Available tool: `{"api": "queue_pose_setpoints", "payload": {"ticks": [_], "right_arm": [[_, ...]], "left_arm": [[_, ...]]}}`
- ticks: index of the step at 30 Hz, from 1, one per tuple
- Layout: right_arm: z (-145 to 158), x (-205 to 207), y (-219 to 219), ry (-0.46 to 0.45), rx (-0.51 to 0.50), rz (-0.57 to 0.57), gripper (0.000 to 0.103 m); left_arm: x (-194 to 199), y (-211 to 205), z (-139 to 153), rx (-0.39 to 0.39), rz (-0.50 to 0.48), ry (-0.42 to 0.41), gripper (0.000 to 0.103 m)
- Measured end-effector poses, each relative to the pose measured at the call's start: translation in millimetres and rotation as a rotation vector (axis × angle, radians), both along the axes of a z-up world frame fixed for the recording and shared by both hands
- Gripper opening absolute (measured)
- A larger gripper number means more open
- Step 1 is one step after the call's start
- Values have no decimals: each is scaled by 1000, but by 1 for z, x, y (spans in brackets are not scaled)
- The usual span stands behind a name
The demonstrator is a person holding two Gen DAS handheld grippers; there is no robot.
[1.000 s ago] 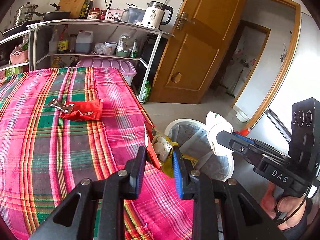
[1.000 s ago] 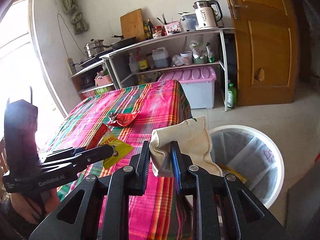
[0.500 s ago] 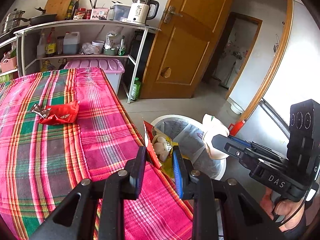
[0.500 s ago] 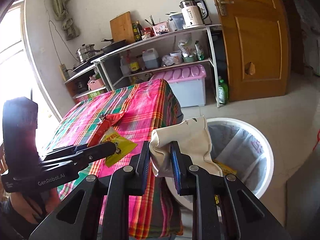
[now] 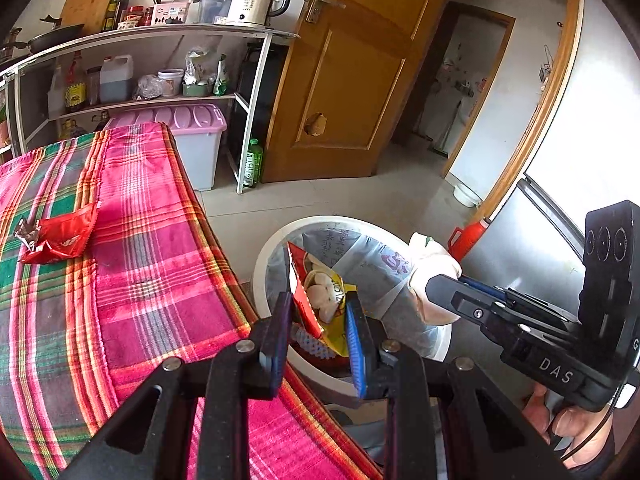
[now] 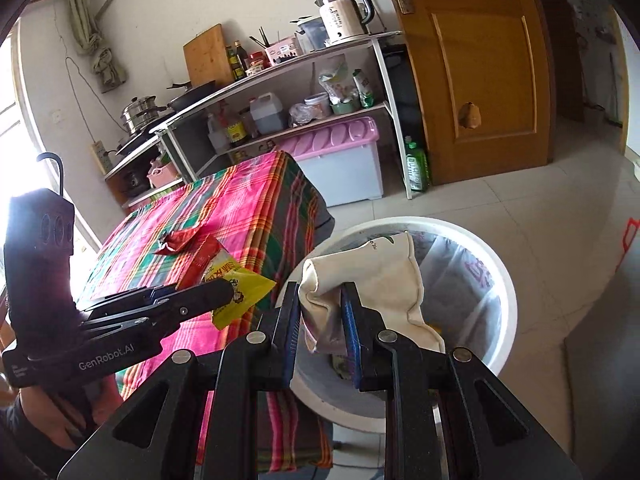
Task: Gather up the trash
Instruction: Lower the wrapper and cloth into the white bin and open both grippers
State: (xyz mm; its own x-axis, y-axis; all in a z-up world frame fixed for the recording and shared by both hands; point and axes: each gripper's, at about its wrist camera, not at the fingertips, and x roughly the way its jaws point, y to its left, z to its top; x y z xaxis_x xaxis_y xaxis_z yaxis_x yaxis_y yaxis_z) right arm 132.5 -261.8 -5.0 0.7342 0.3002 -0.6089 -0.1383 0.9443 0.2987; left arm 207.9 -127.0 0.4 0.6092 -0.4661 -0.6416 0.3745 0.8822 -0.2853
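Looking down your left wrist view first: your left tongs (image 5: 318, 322) are clamped narrow on a red-and-yellow snack wrapper (image 5: 320, 292), held out past the edge of the counter (image 5: 152, 280) and over the mouth of the white trash bin (image 5: 280, 240). That placement suits a straight drop into the bin liner. Across the bin, your right tongs (image 5: 434, 284) come in from the side gripping a cream pouch (image 5: 430, 264), also above the rim. One red wrapper (image 5: 60, 236) lies on the plaid cloth, well apart from both tongs, with a crumpled dark scrap touching its far end; likely the next pickup.

Right wrist view: your right tongs (image 6: 320, 300) pinch the cream pouch (image 6: 376, 280) near its lower corner, so most of it stands up ahead of the pads, over the near side of the bin (image 6: 504, 280). Something yellow shows low inside the liner. Your left tongs (image 6: 224, 292) appear side-on with the snack wrapper (image 6: 236, 284) poking forward; from here it reads as hanging just beside the bin rim rather than over it, which the left view contradicts.

Only the left view shows the wrapper's printed face; only the right shows the bin's depth.
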Motion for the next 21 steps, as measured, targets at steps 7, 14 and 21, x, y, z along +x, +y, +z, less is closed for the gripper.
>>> {"api": "queue_pose_setpoints", "payload": {"ticks": [7,14,21], "right_arm": [[-14,9,-17,35,7,-34,21],[-26,19,-30,73,15,-58,22],[-33,25,-35,93,12,-67,22]], "left_arm": [[15,-22,-9,16,-25,31,27],[28,-35,-23,31,-29,77,27],[32,-41,-30,37,-34,102,28]]}}
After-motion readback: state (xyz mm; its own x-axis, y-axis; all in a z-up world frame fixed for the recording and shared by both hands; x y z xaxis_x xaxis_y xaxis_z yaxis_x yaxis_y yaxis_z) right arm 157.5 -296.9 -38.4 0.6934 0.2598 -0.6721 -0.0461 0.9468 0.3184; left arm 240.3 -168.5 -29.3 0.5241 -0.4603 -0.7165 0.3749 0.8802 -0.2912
